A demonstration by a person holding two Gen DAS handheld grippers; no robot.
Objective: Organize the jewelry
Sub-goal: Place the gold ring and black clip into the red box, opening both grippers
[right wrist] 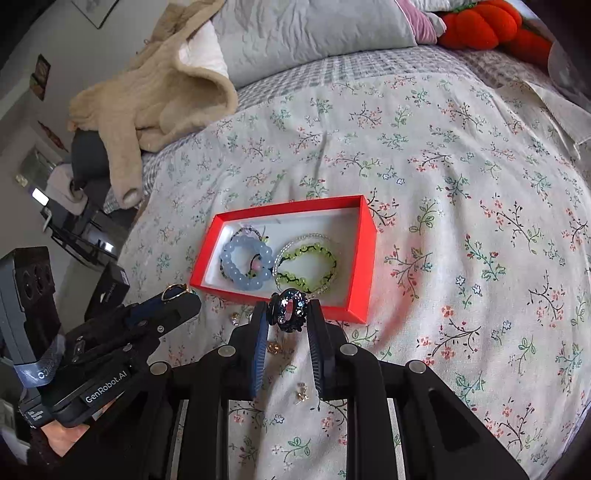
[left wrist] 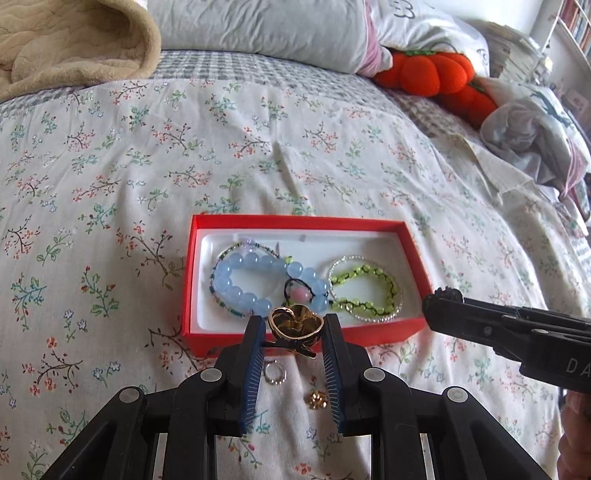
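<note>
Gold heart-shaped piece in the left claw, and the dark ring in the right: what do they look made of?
The gold heart-shaped piece looks like polished gold-toned metal, judging by its mirror-like highlights; plated or solid cannot be told. The dark studded ring looks like black metal or resin set with small glinting stones, probably glass or crystal.

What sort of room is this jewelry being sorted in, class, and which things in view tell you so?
Most likely a bedroom: the red box sits on a bed with a floral sheet, a grey pillow lies at its head, and a beige blanket is bunched beside it.
</note>
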